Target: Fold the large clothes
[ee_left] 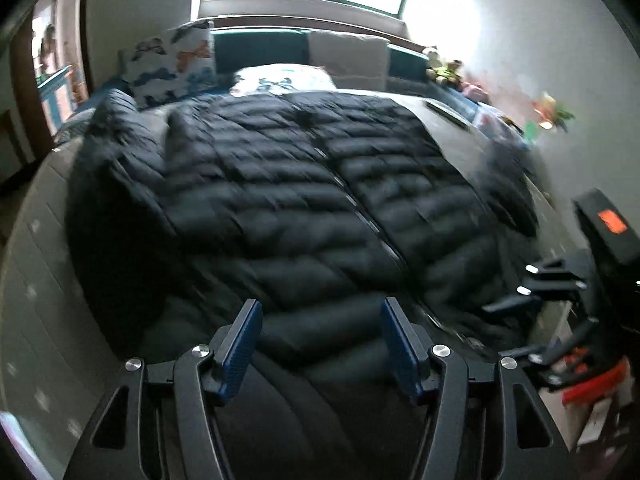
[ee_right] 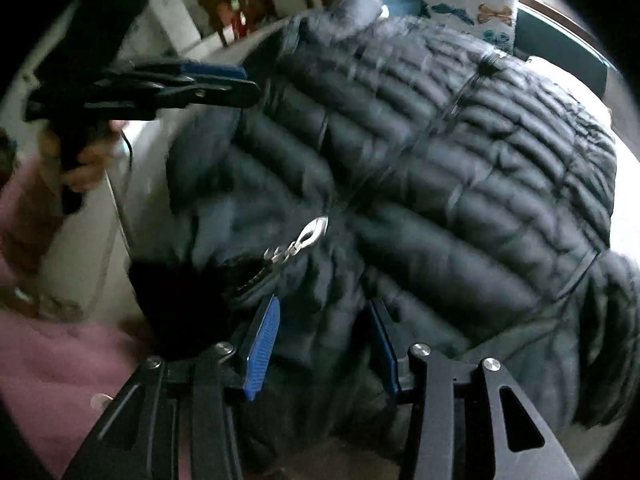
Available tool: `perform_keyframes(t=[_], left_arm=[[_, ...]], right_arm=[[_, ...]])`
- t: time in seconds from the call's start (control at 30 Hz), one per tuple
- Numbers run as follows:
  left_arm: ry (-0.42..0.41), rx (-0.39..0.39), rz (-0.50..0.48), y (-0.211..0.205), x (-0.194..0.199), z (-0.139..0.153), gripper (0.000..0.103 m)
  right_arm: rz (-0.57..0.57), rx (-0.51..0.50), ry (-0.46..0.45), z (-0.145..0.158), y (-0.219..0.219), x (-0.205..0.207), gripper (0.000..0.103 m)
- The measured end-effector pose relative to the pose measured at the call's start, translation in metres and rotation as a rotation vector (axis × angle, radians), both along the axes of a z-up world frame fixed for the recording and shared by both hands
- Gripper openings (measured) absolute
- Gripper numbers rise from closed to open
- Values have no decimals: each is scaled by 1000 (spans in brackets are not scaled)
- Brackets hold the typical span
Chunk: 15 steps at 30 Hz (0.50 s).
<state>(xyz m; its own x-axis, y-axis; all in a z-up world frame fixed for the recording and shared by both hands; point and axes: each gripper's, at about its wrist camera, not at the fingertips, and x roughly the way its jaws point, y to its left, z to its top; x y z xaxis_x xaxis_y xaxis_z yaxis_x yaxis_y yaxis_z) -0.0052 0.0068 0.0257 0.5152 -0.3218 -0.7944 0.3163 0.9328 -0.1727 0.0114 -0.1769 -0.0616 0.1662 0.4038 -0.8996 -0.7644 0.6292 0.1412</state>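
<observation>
Black quilted puffer jacket, apparently zipped, spread flat, front up.

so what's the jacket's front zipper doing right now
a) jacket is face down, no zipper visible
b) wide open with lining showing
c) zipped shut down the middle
c: the black puffer jacket lies front up on the bed, its zipper closed along the centre.

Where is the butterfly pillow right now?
The butterfly pillow stands at the bed's head, upper left in the left wrist view, just beyond the black puffer jacket.
</observation>
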Motion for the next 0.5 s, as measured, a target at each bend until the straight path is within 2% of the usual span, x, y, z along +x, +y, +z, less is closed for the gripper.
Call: perform_keyframes(t=[0.1,0.2,0.27,0.33,0.4,0.5], left_arm=[[-13,32,-22,-15,-28,-24,65],[-58,97,-30,-24,-42,-41,68],[-98,136,-34,-29,-53,-49,69],[-97,135,-30,-29,-52,-53,69],[-82,113,-35,-26,-49,-49,69],[-38,38,-25,-9,-37,-35,69]], right_arm=[[-3,-23,-56,-14,1,-10,50],[7,-39,-54,2,3,-5,49],[-12,-35,-112,20,4,-2,49],[-33,-12,-163,33,4,0,50],[-64,70,-181,46,5,5,50],[-87,122,-136,35,15,14,53]])
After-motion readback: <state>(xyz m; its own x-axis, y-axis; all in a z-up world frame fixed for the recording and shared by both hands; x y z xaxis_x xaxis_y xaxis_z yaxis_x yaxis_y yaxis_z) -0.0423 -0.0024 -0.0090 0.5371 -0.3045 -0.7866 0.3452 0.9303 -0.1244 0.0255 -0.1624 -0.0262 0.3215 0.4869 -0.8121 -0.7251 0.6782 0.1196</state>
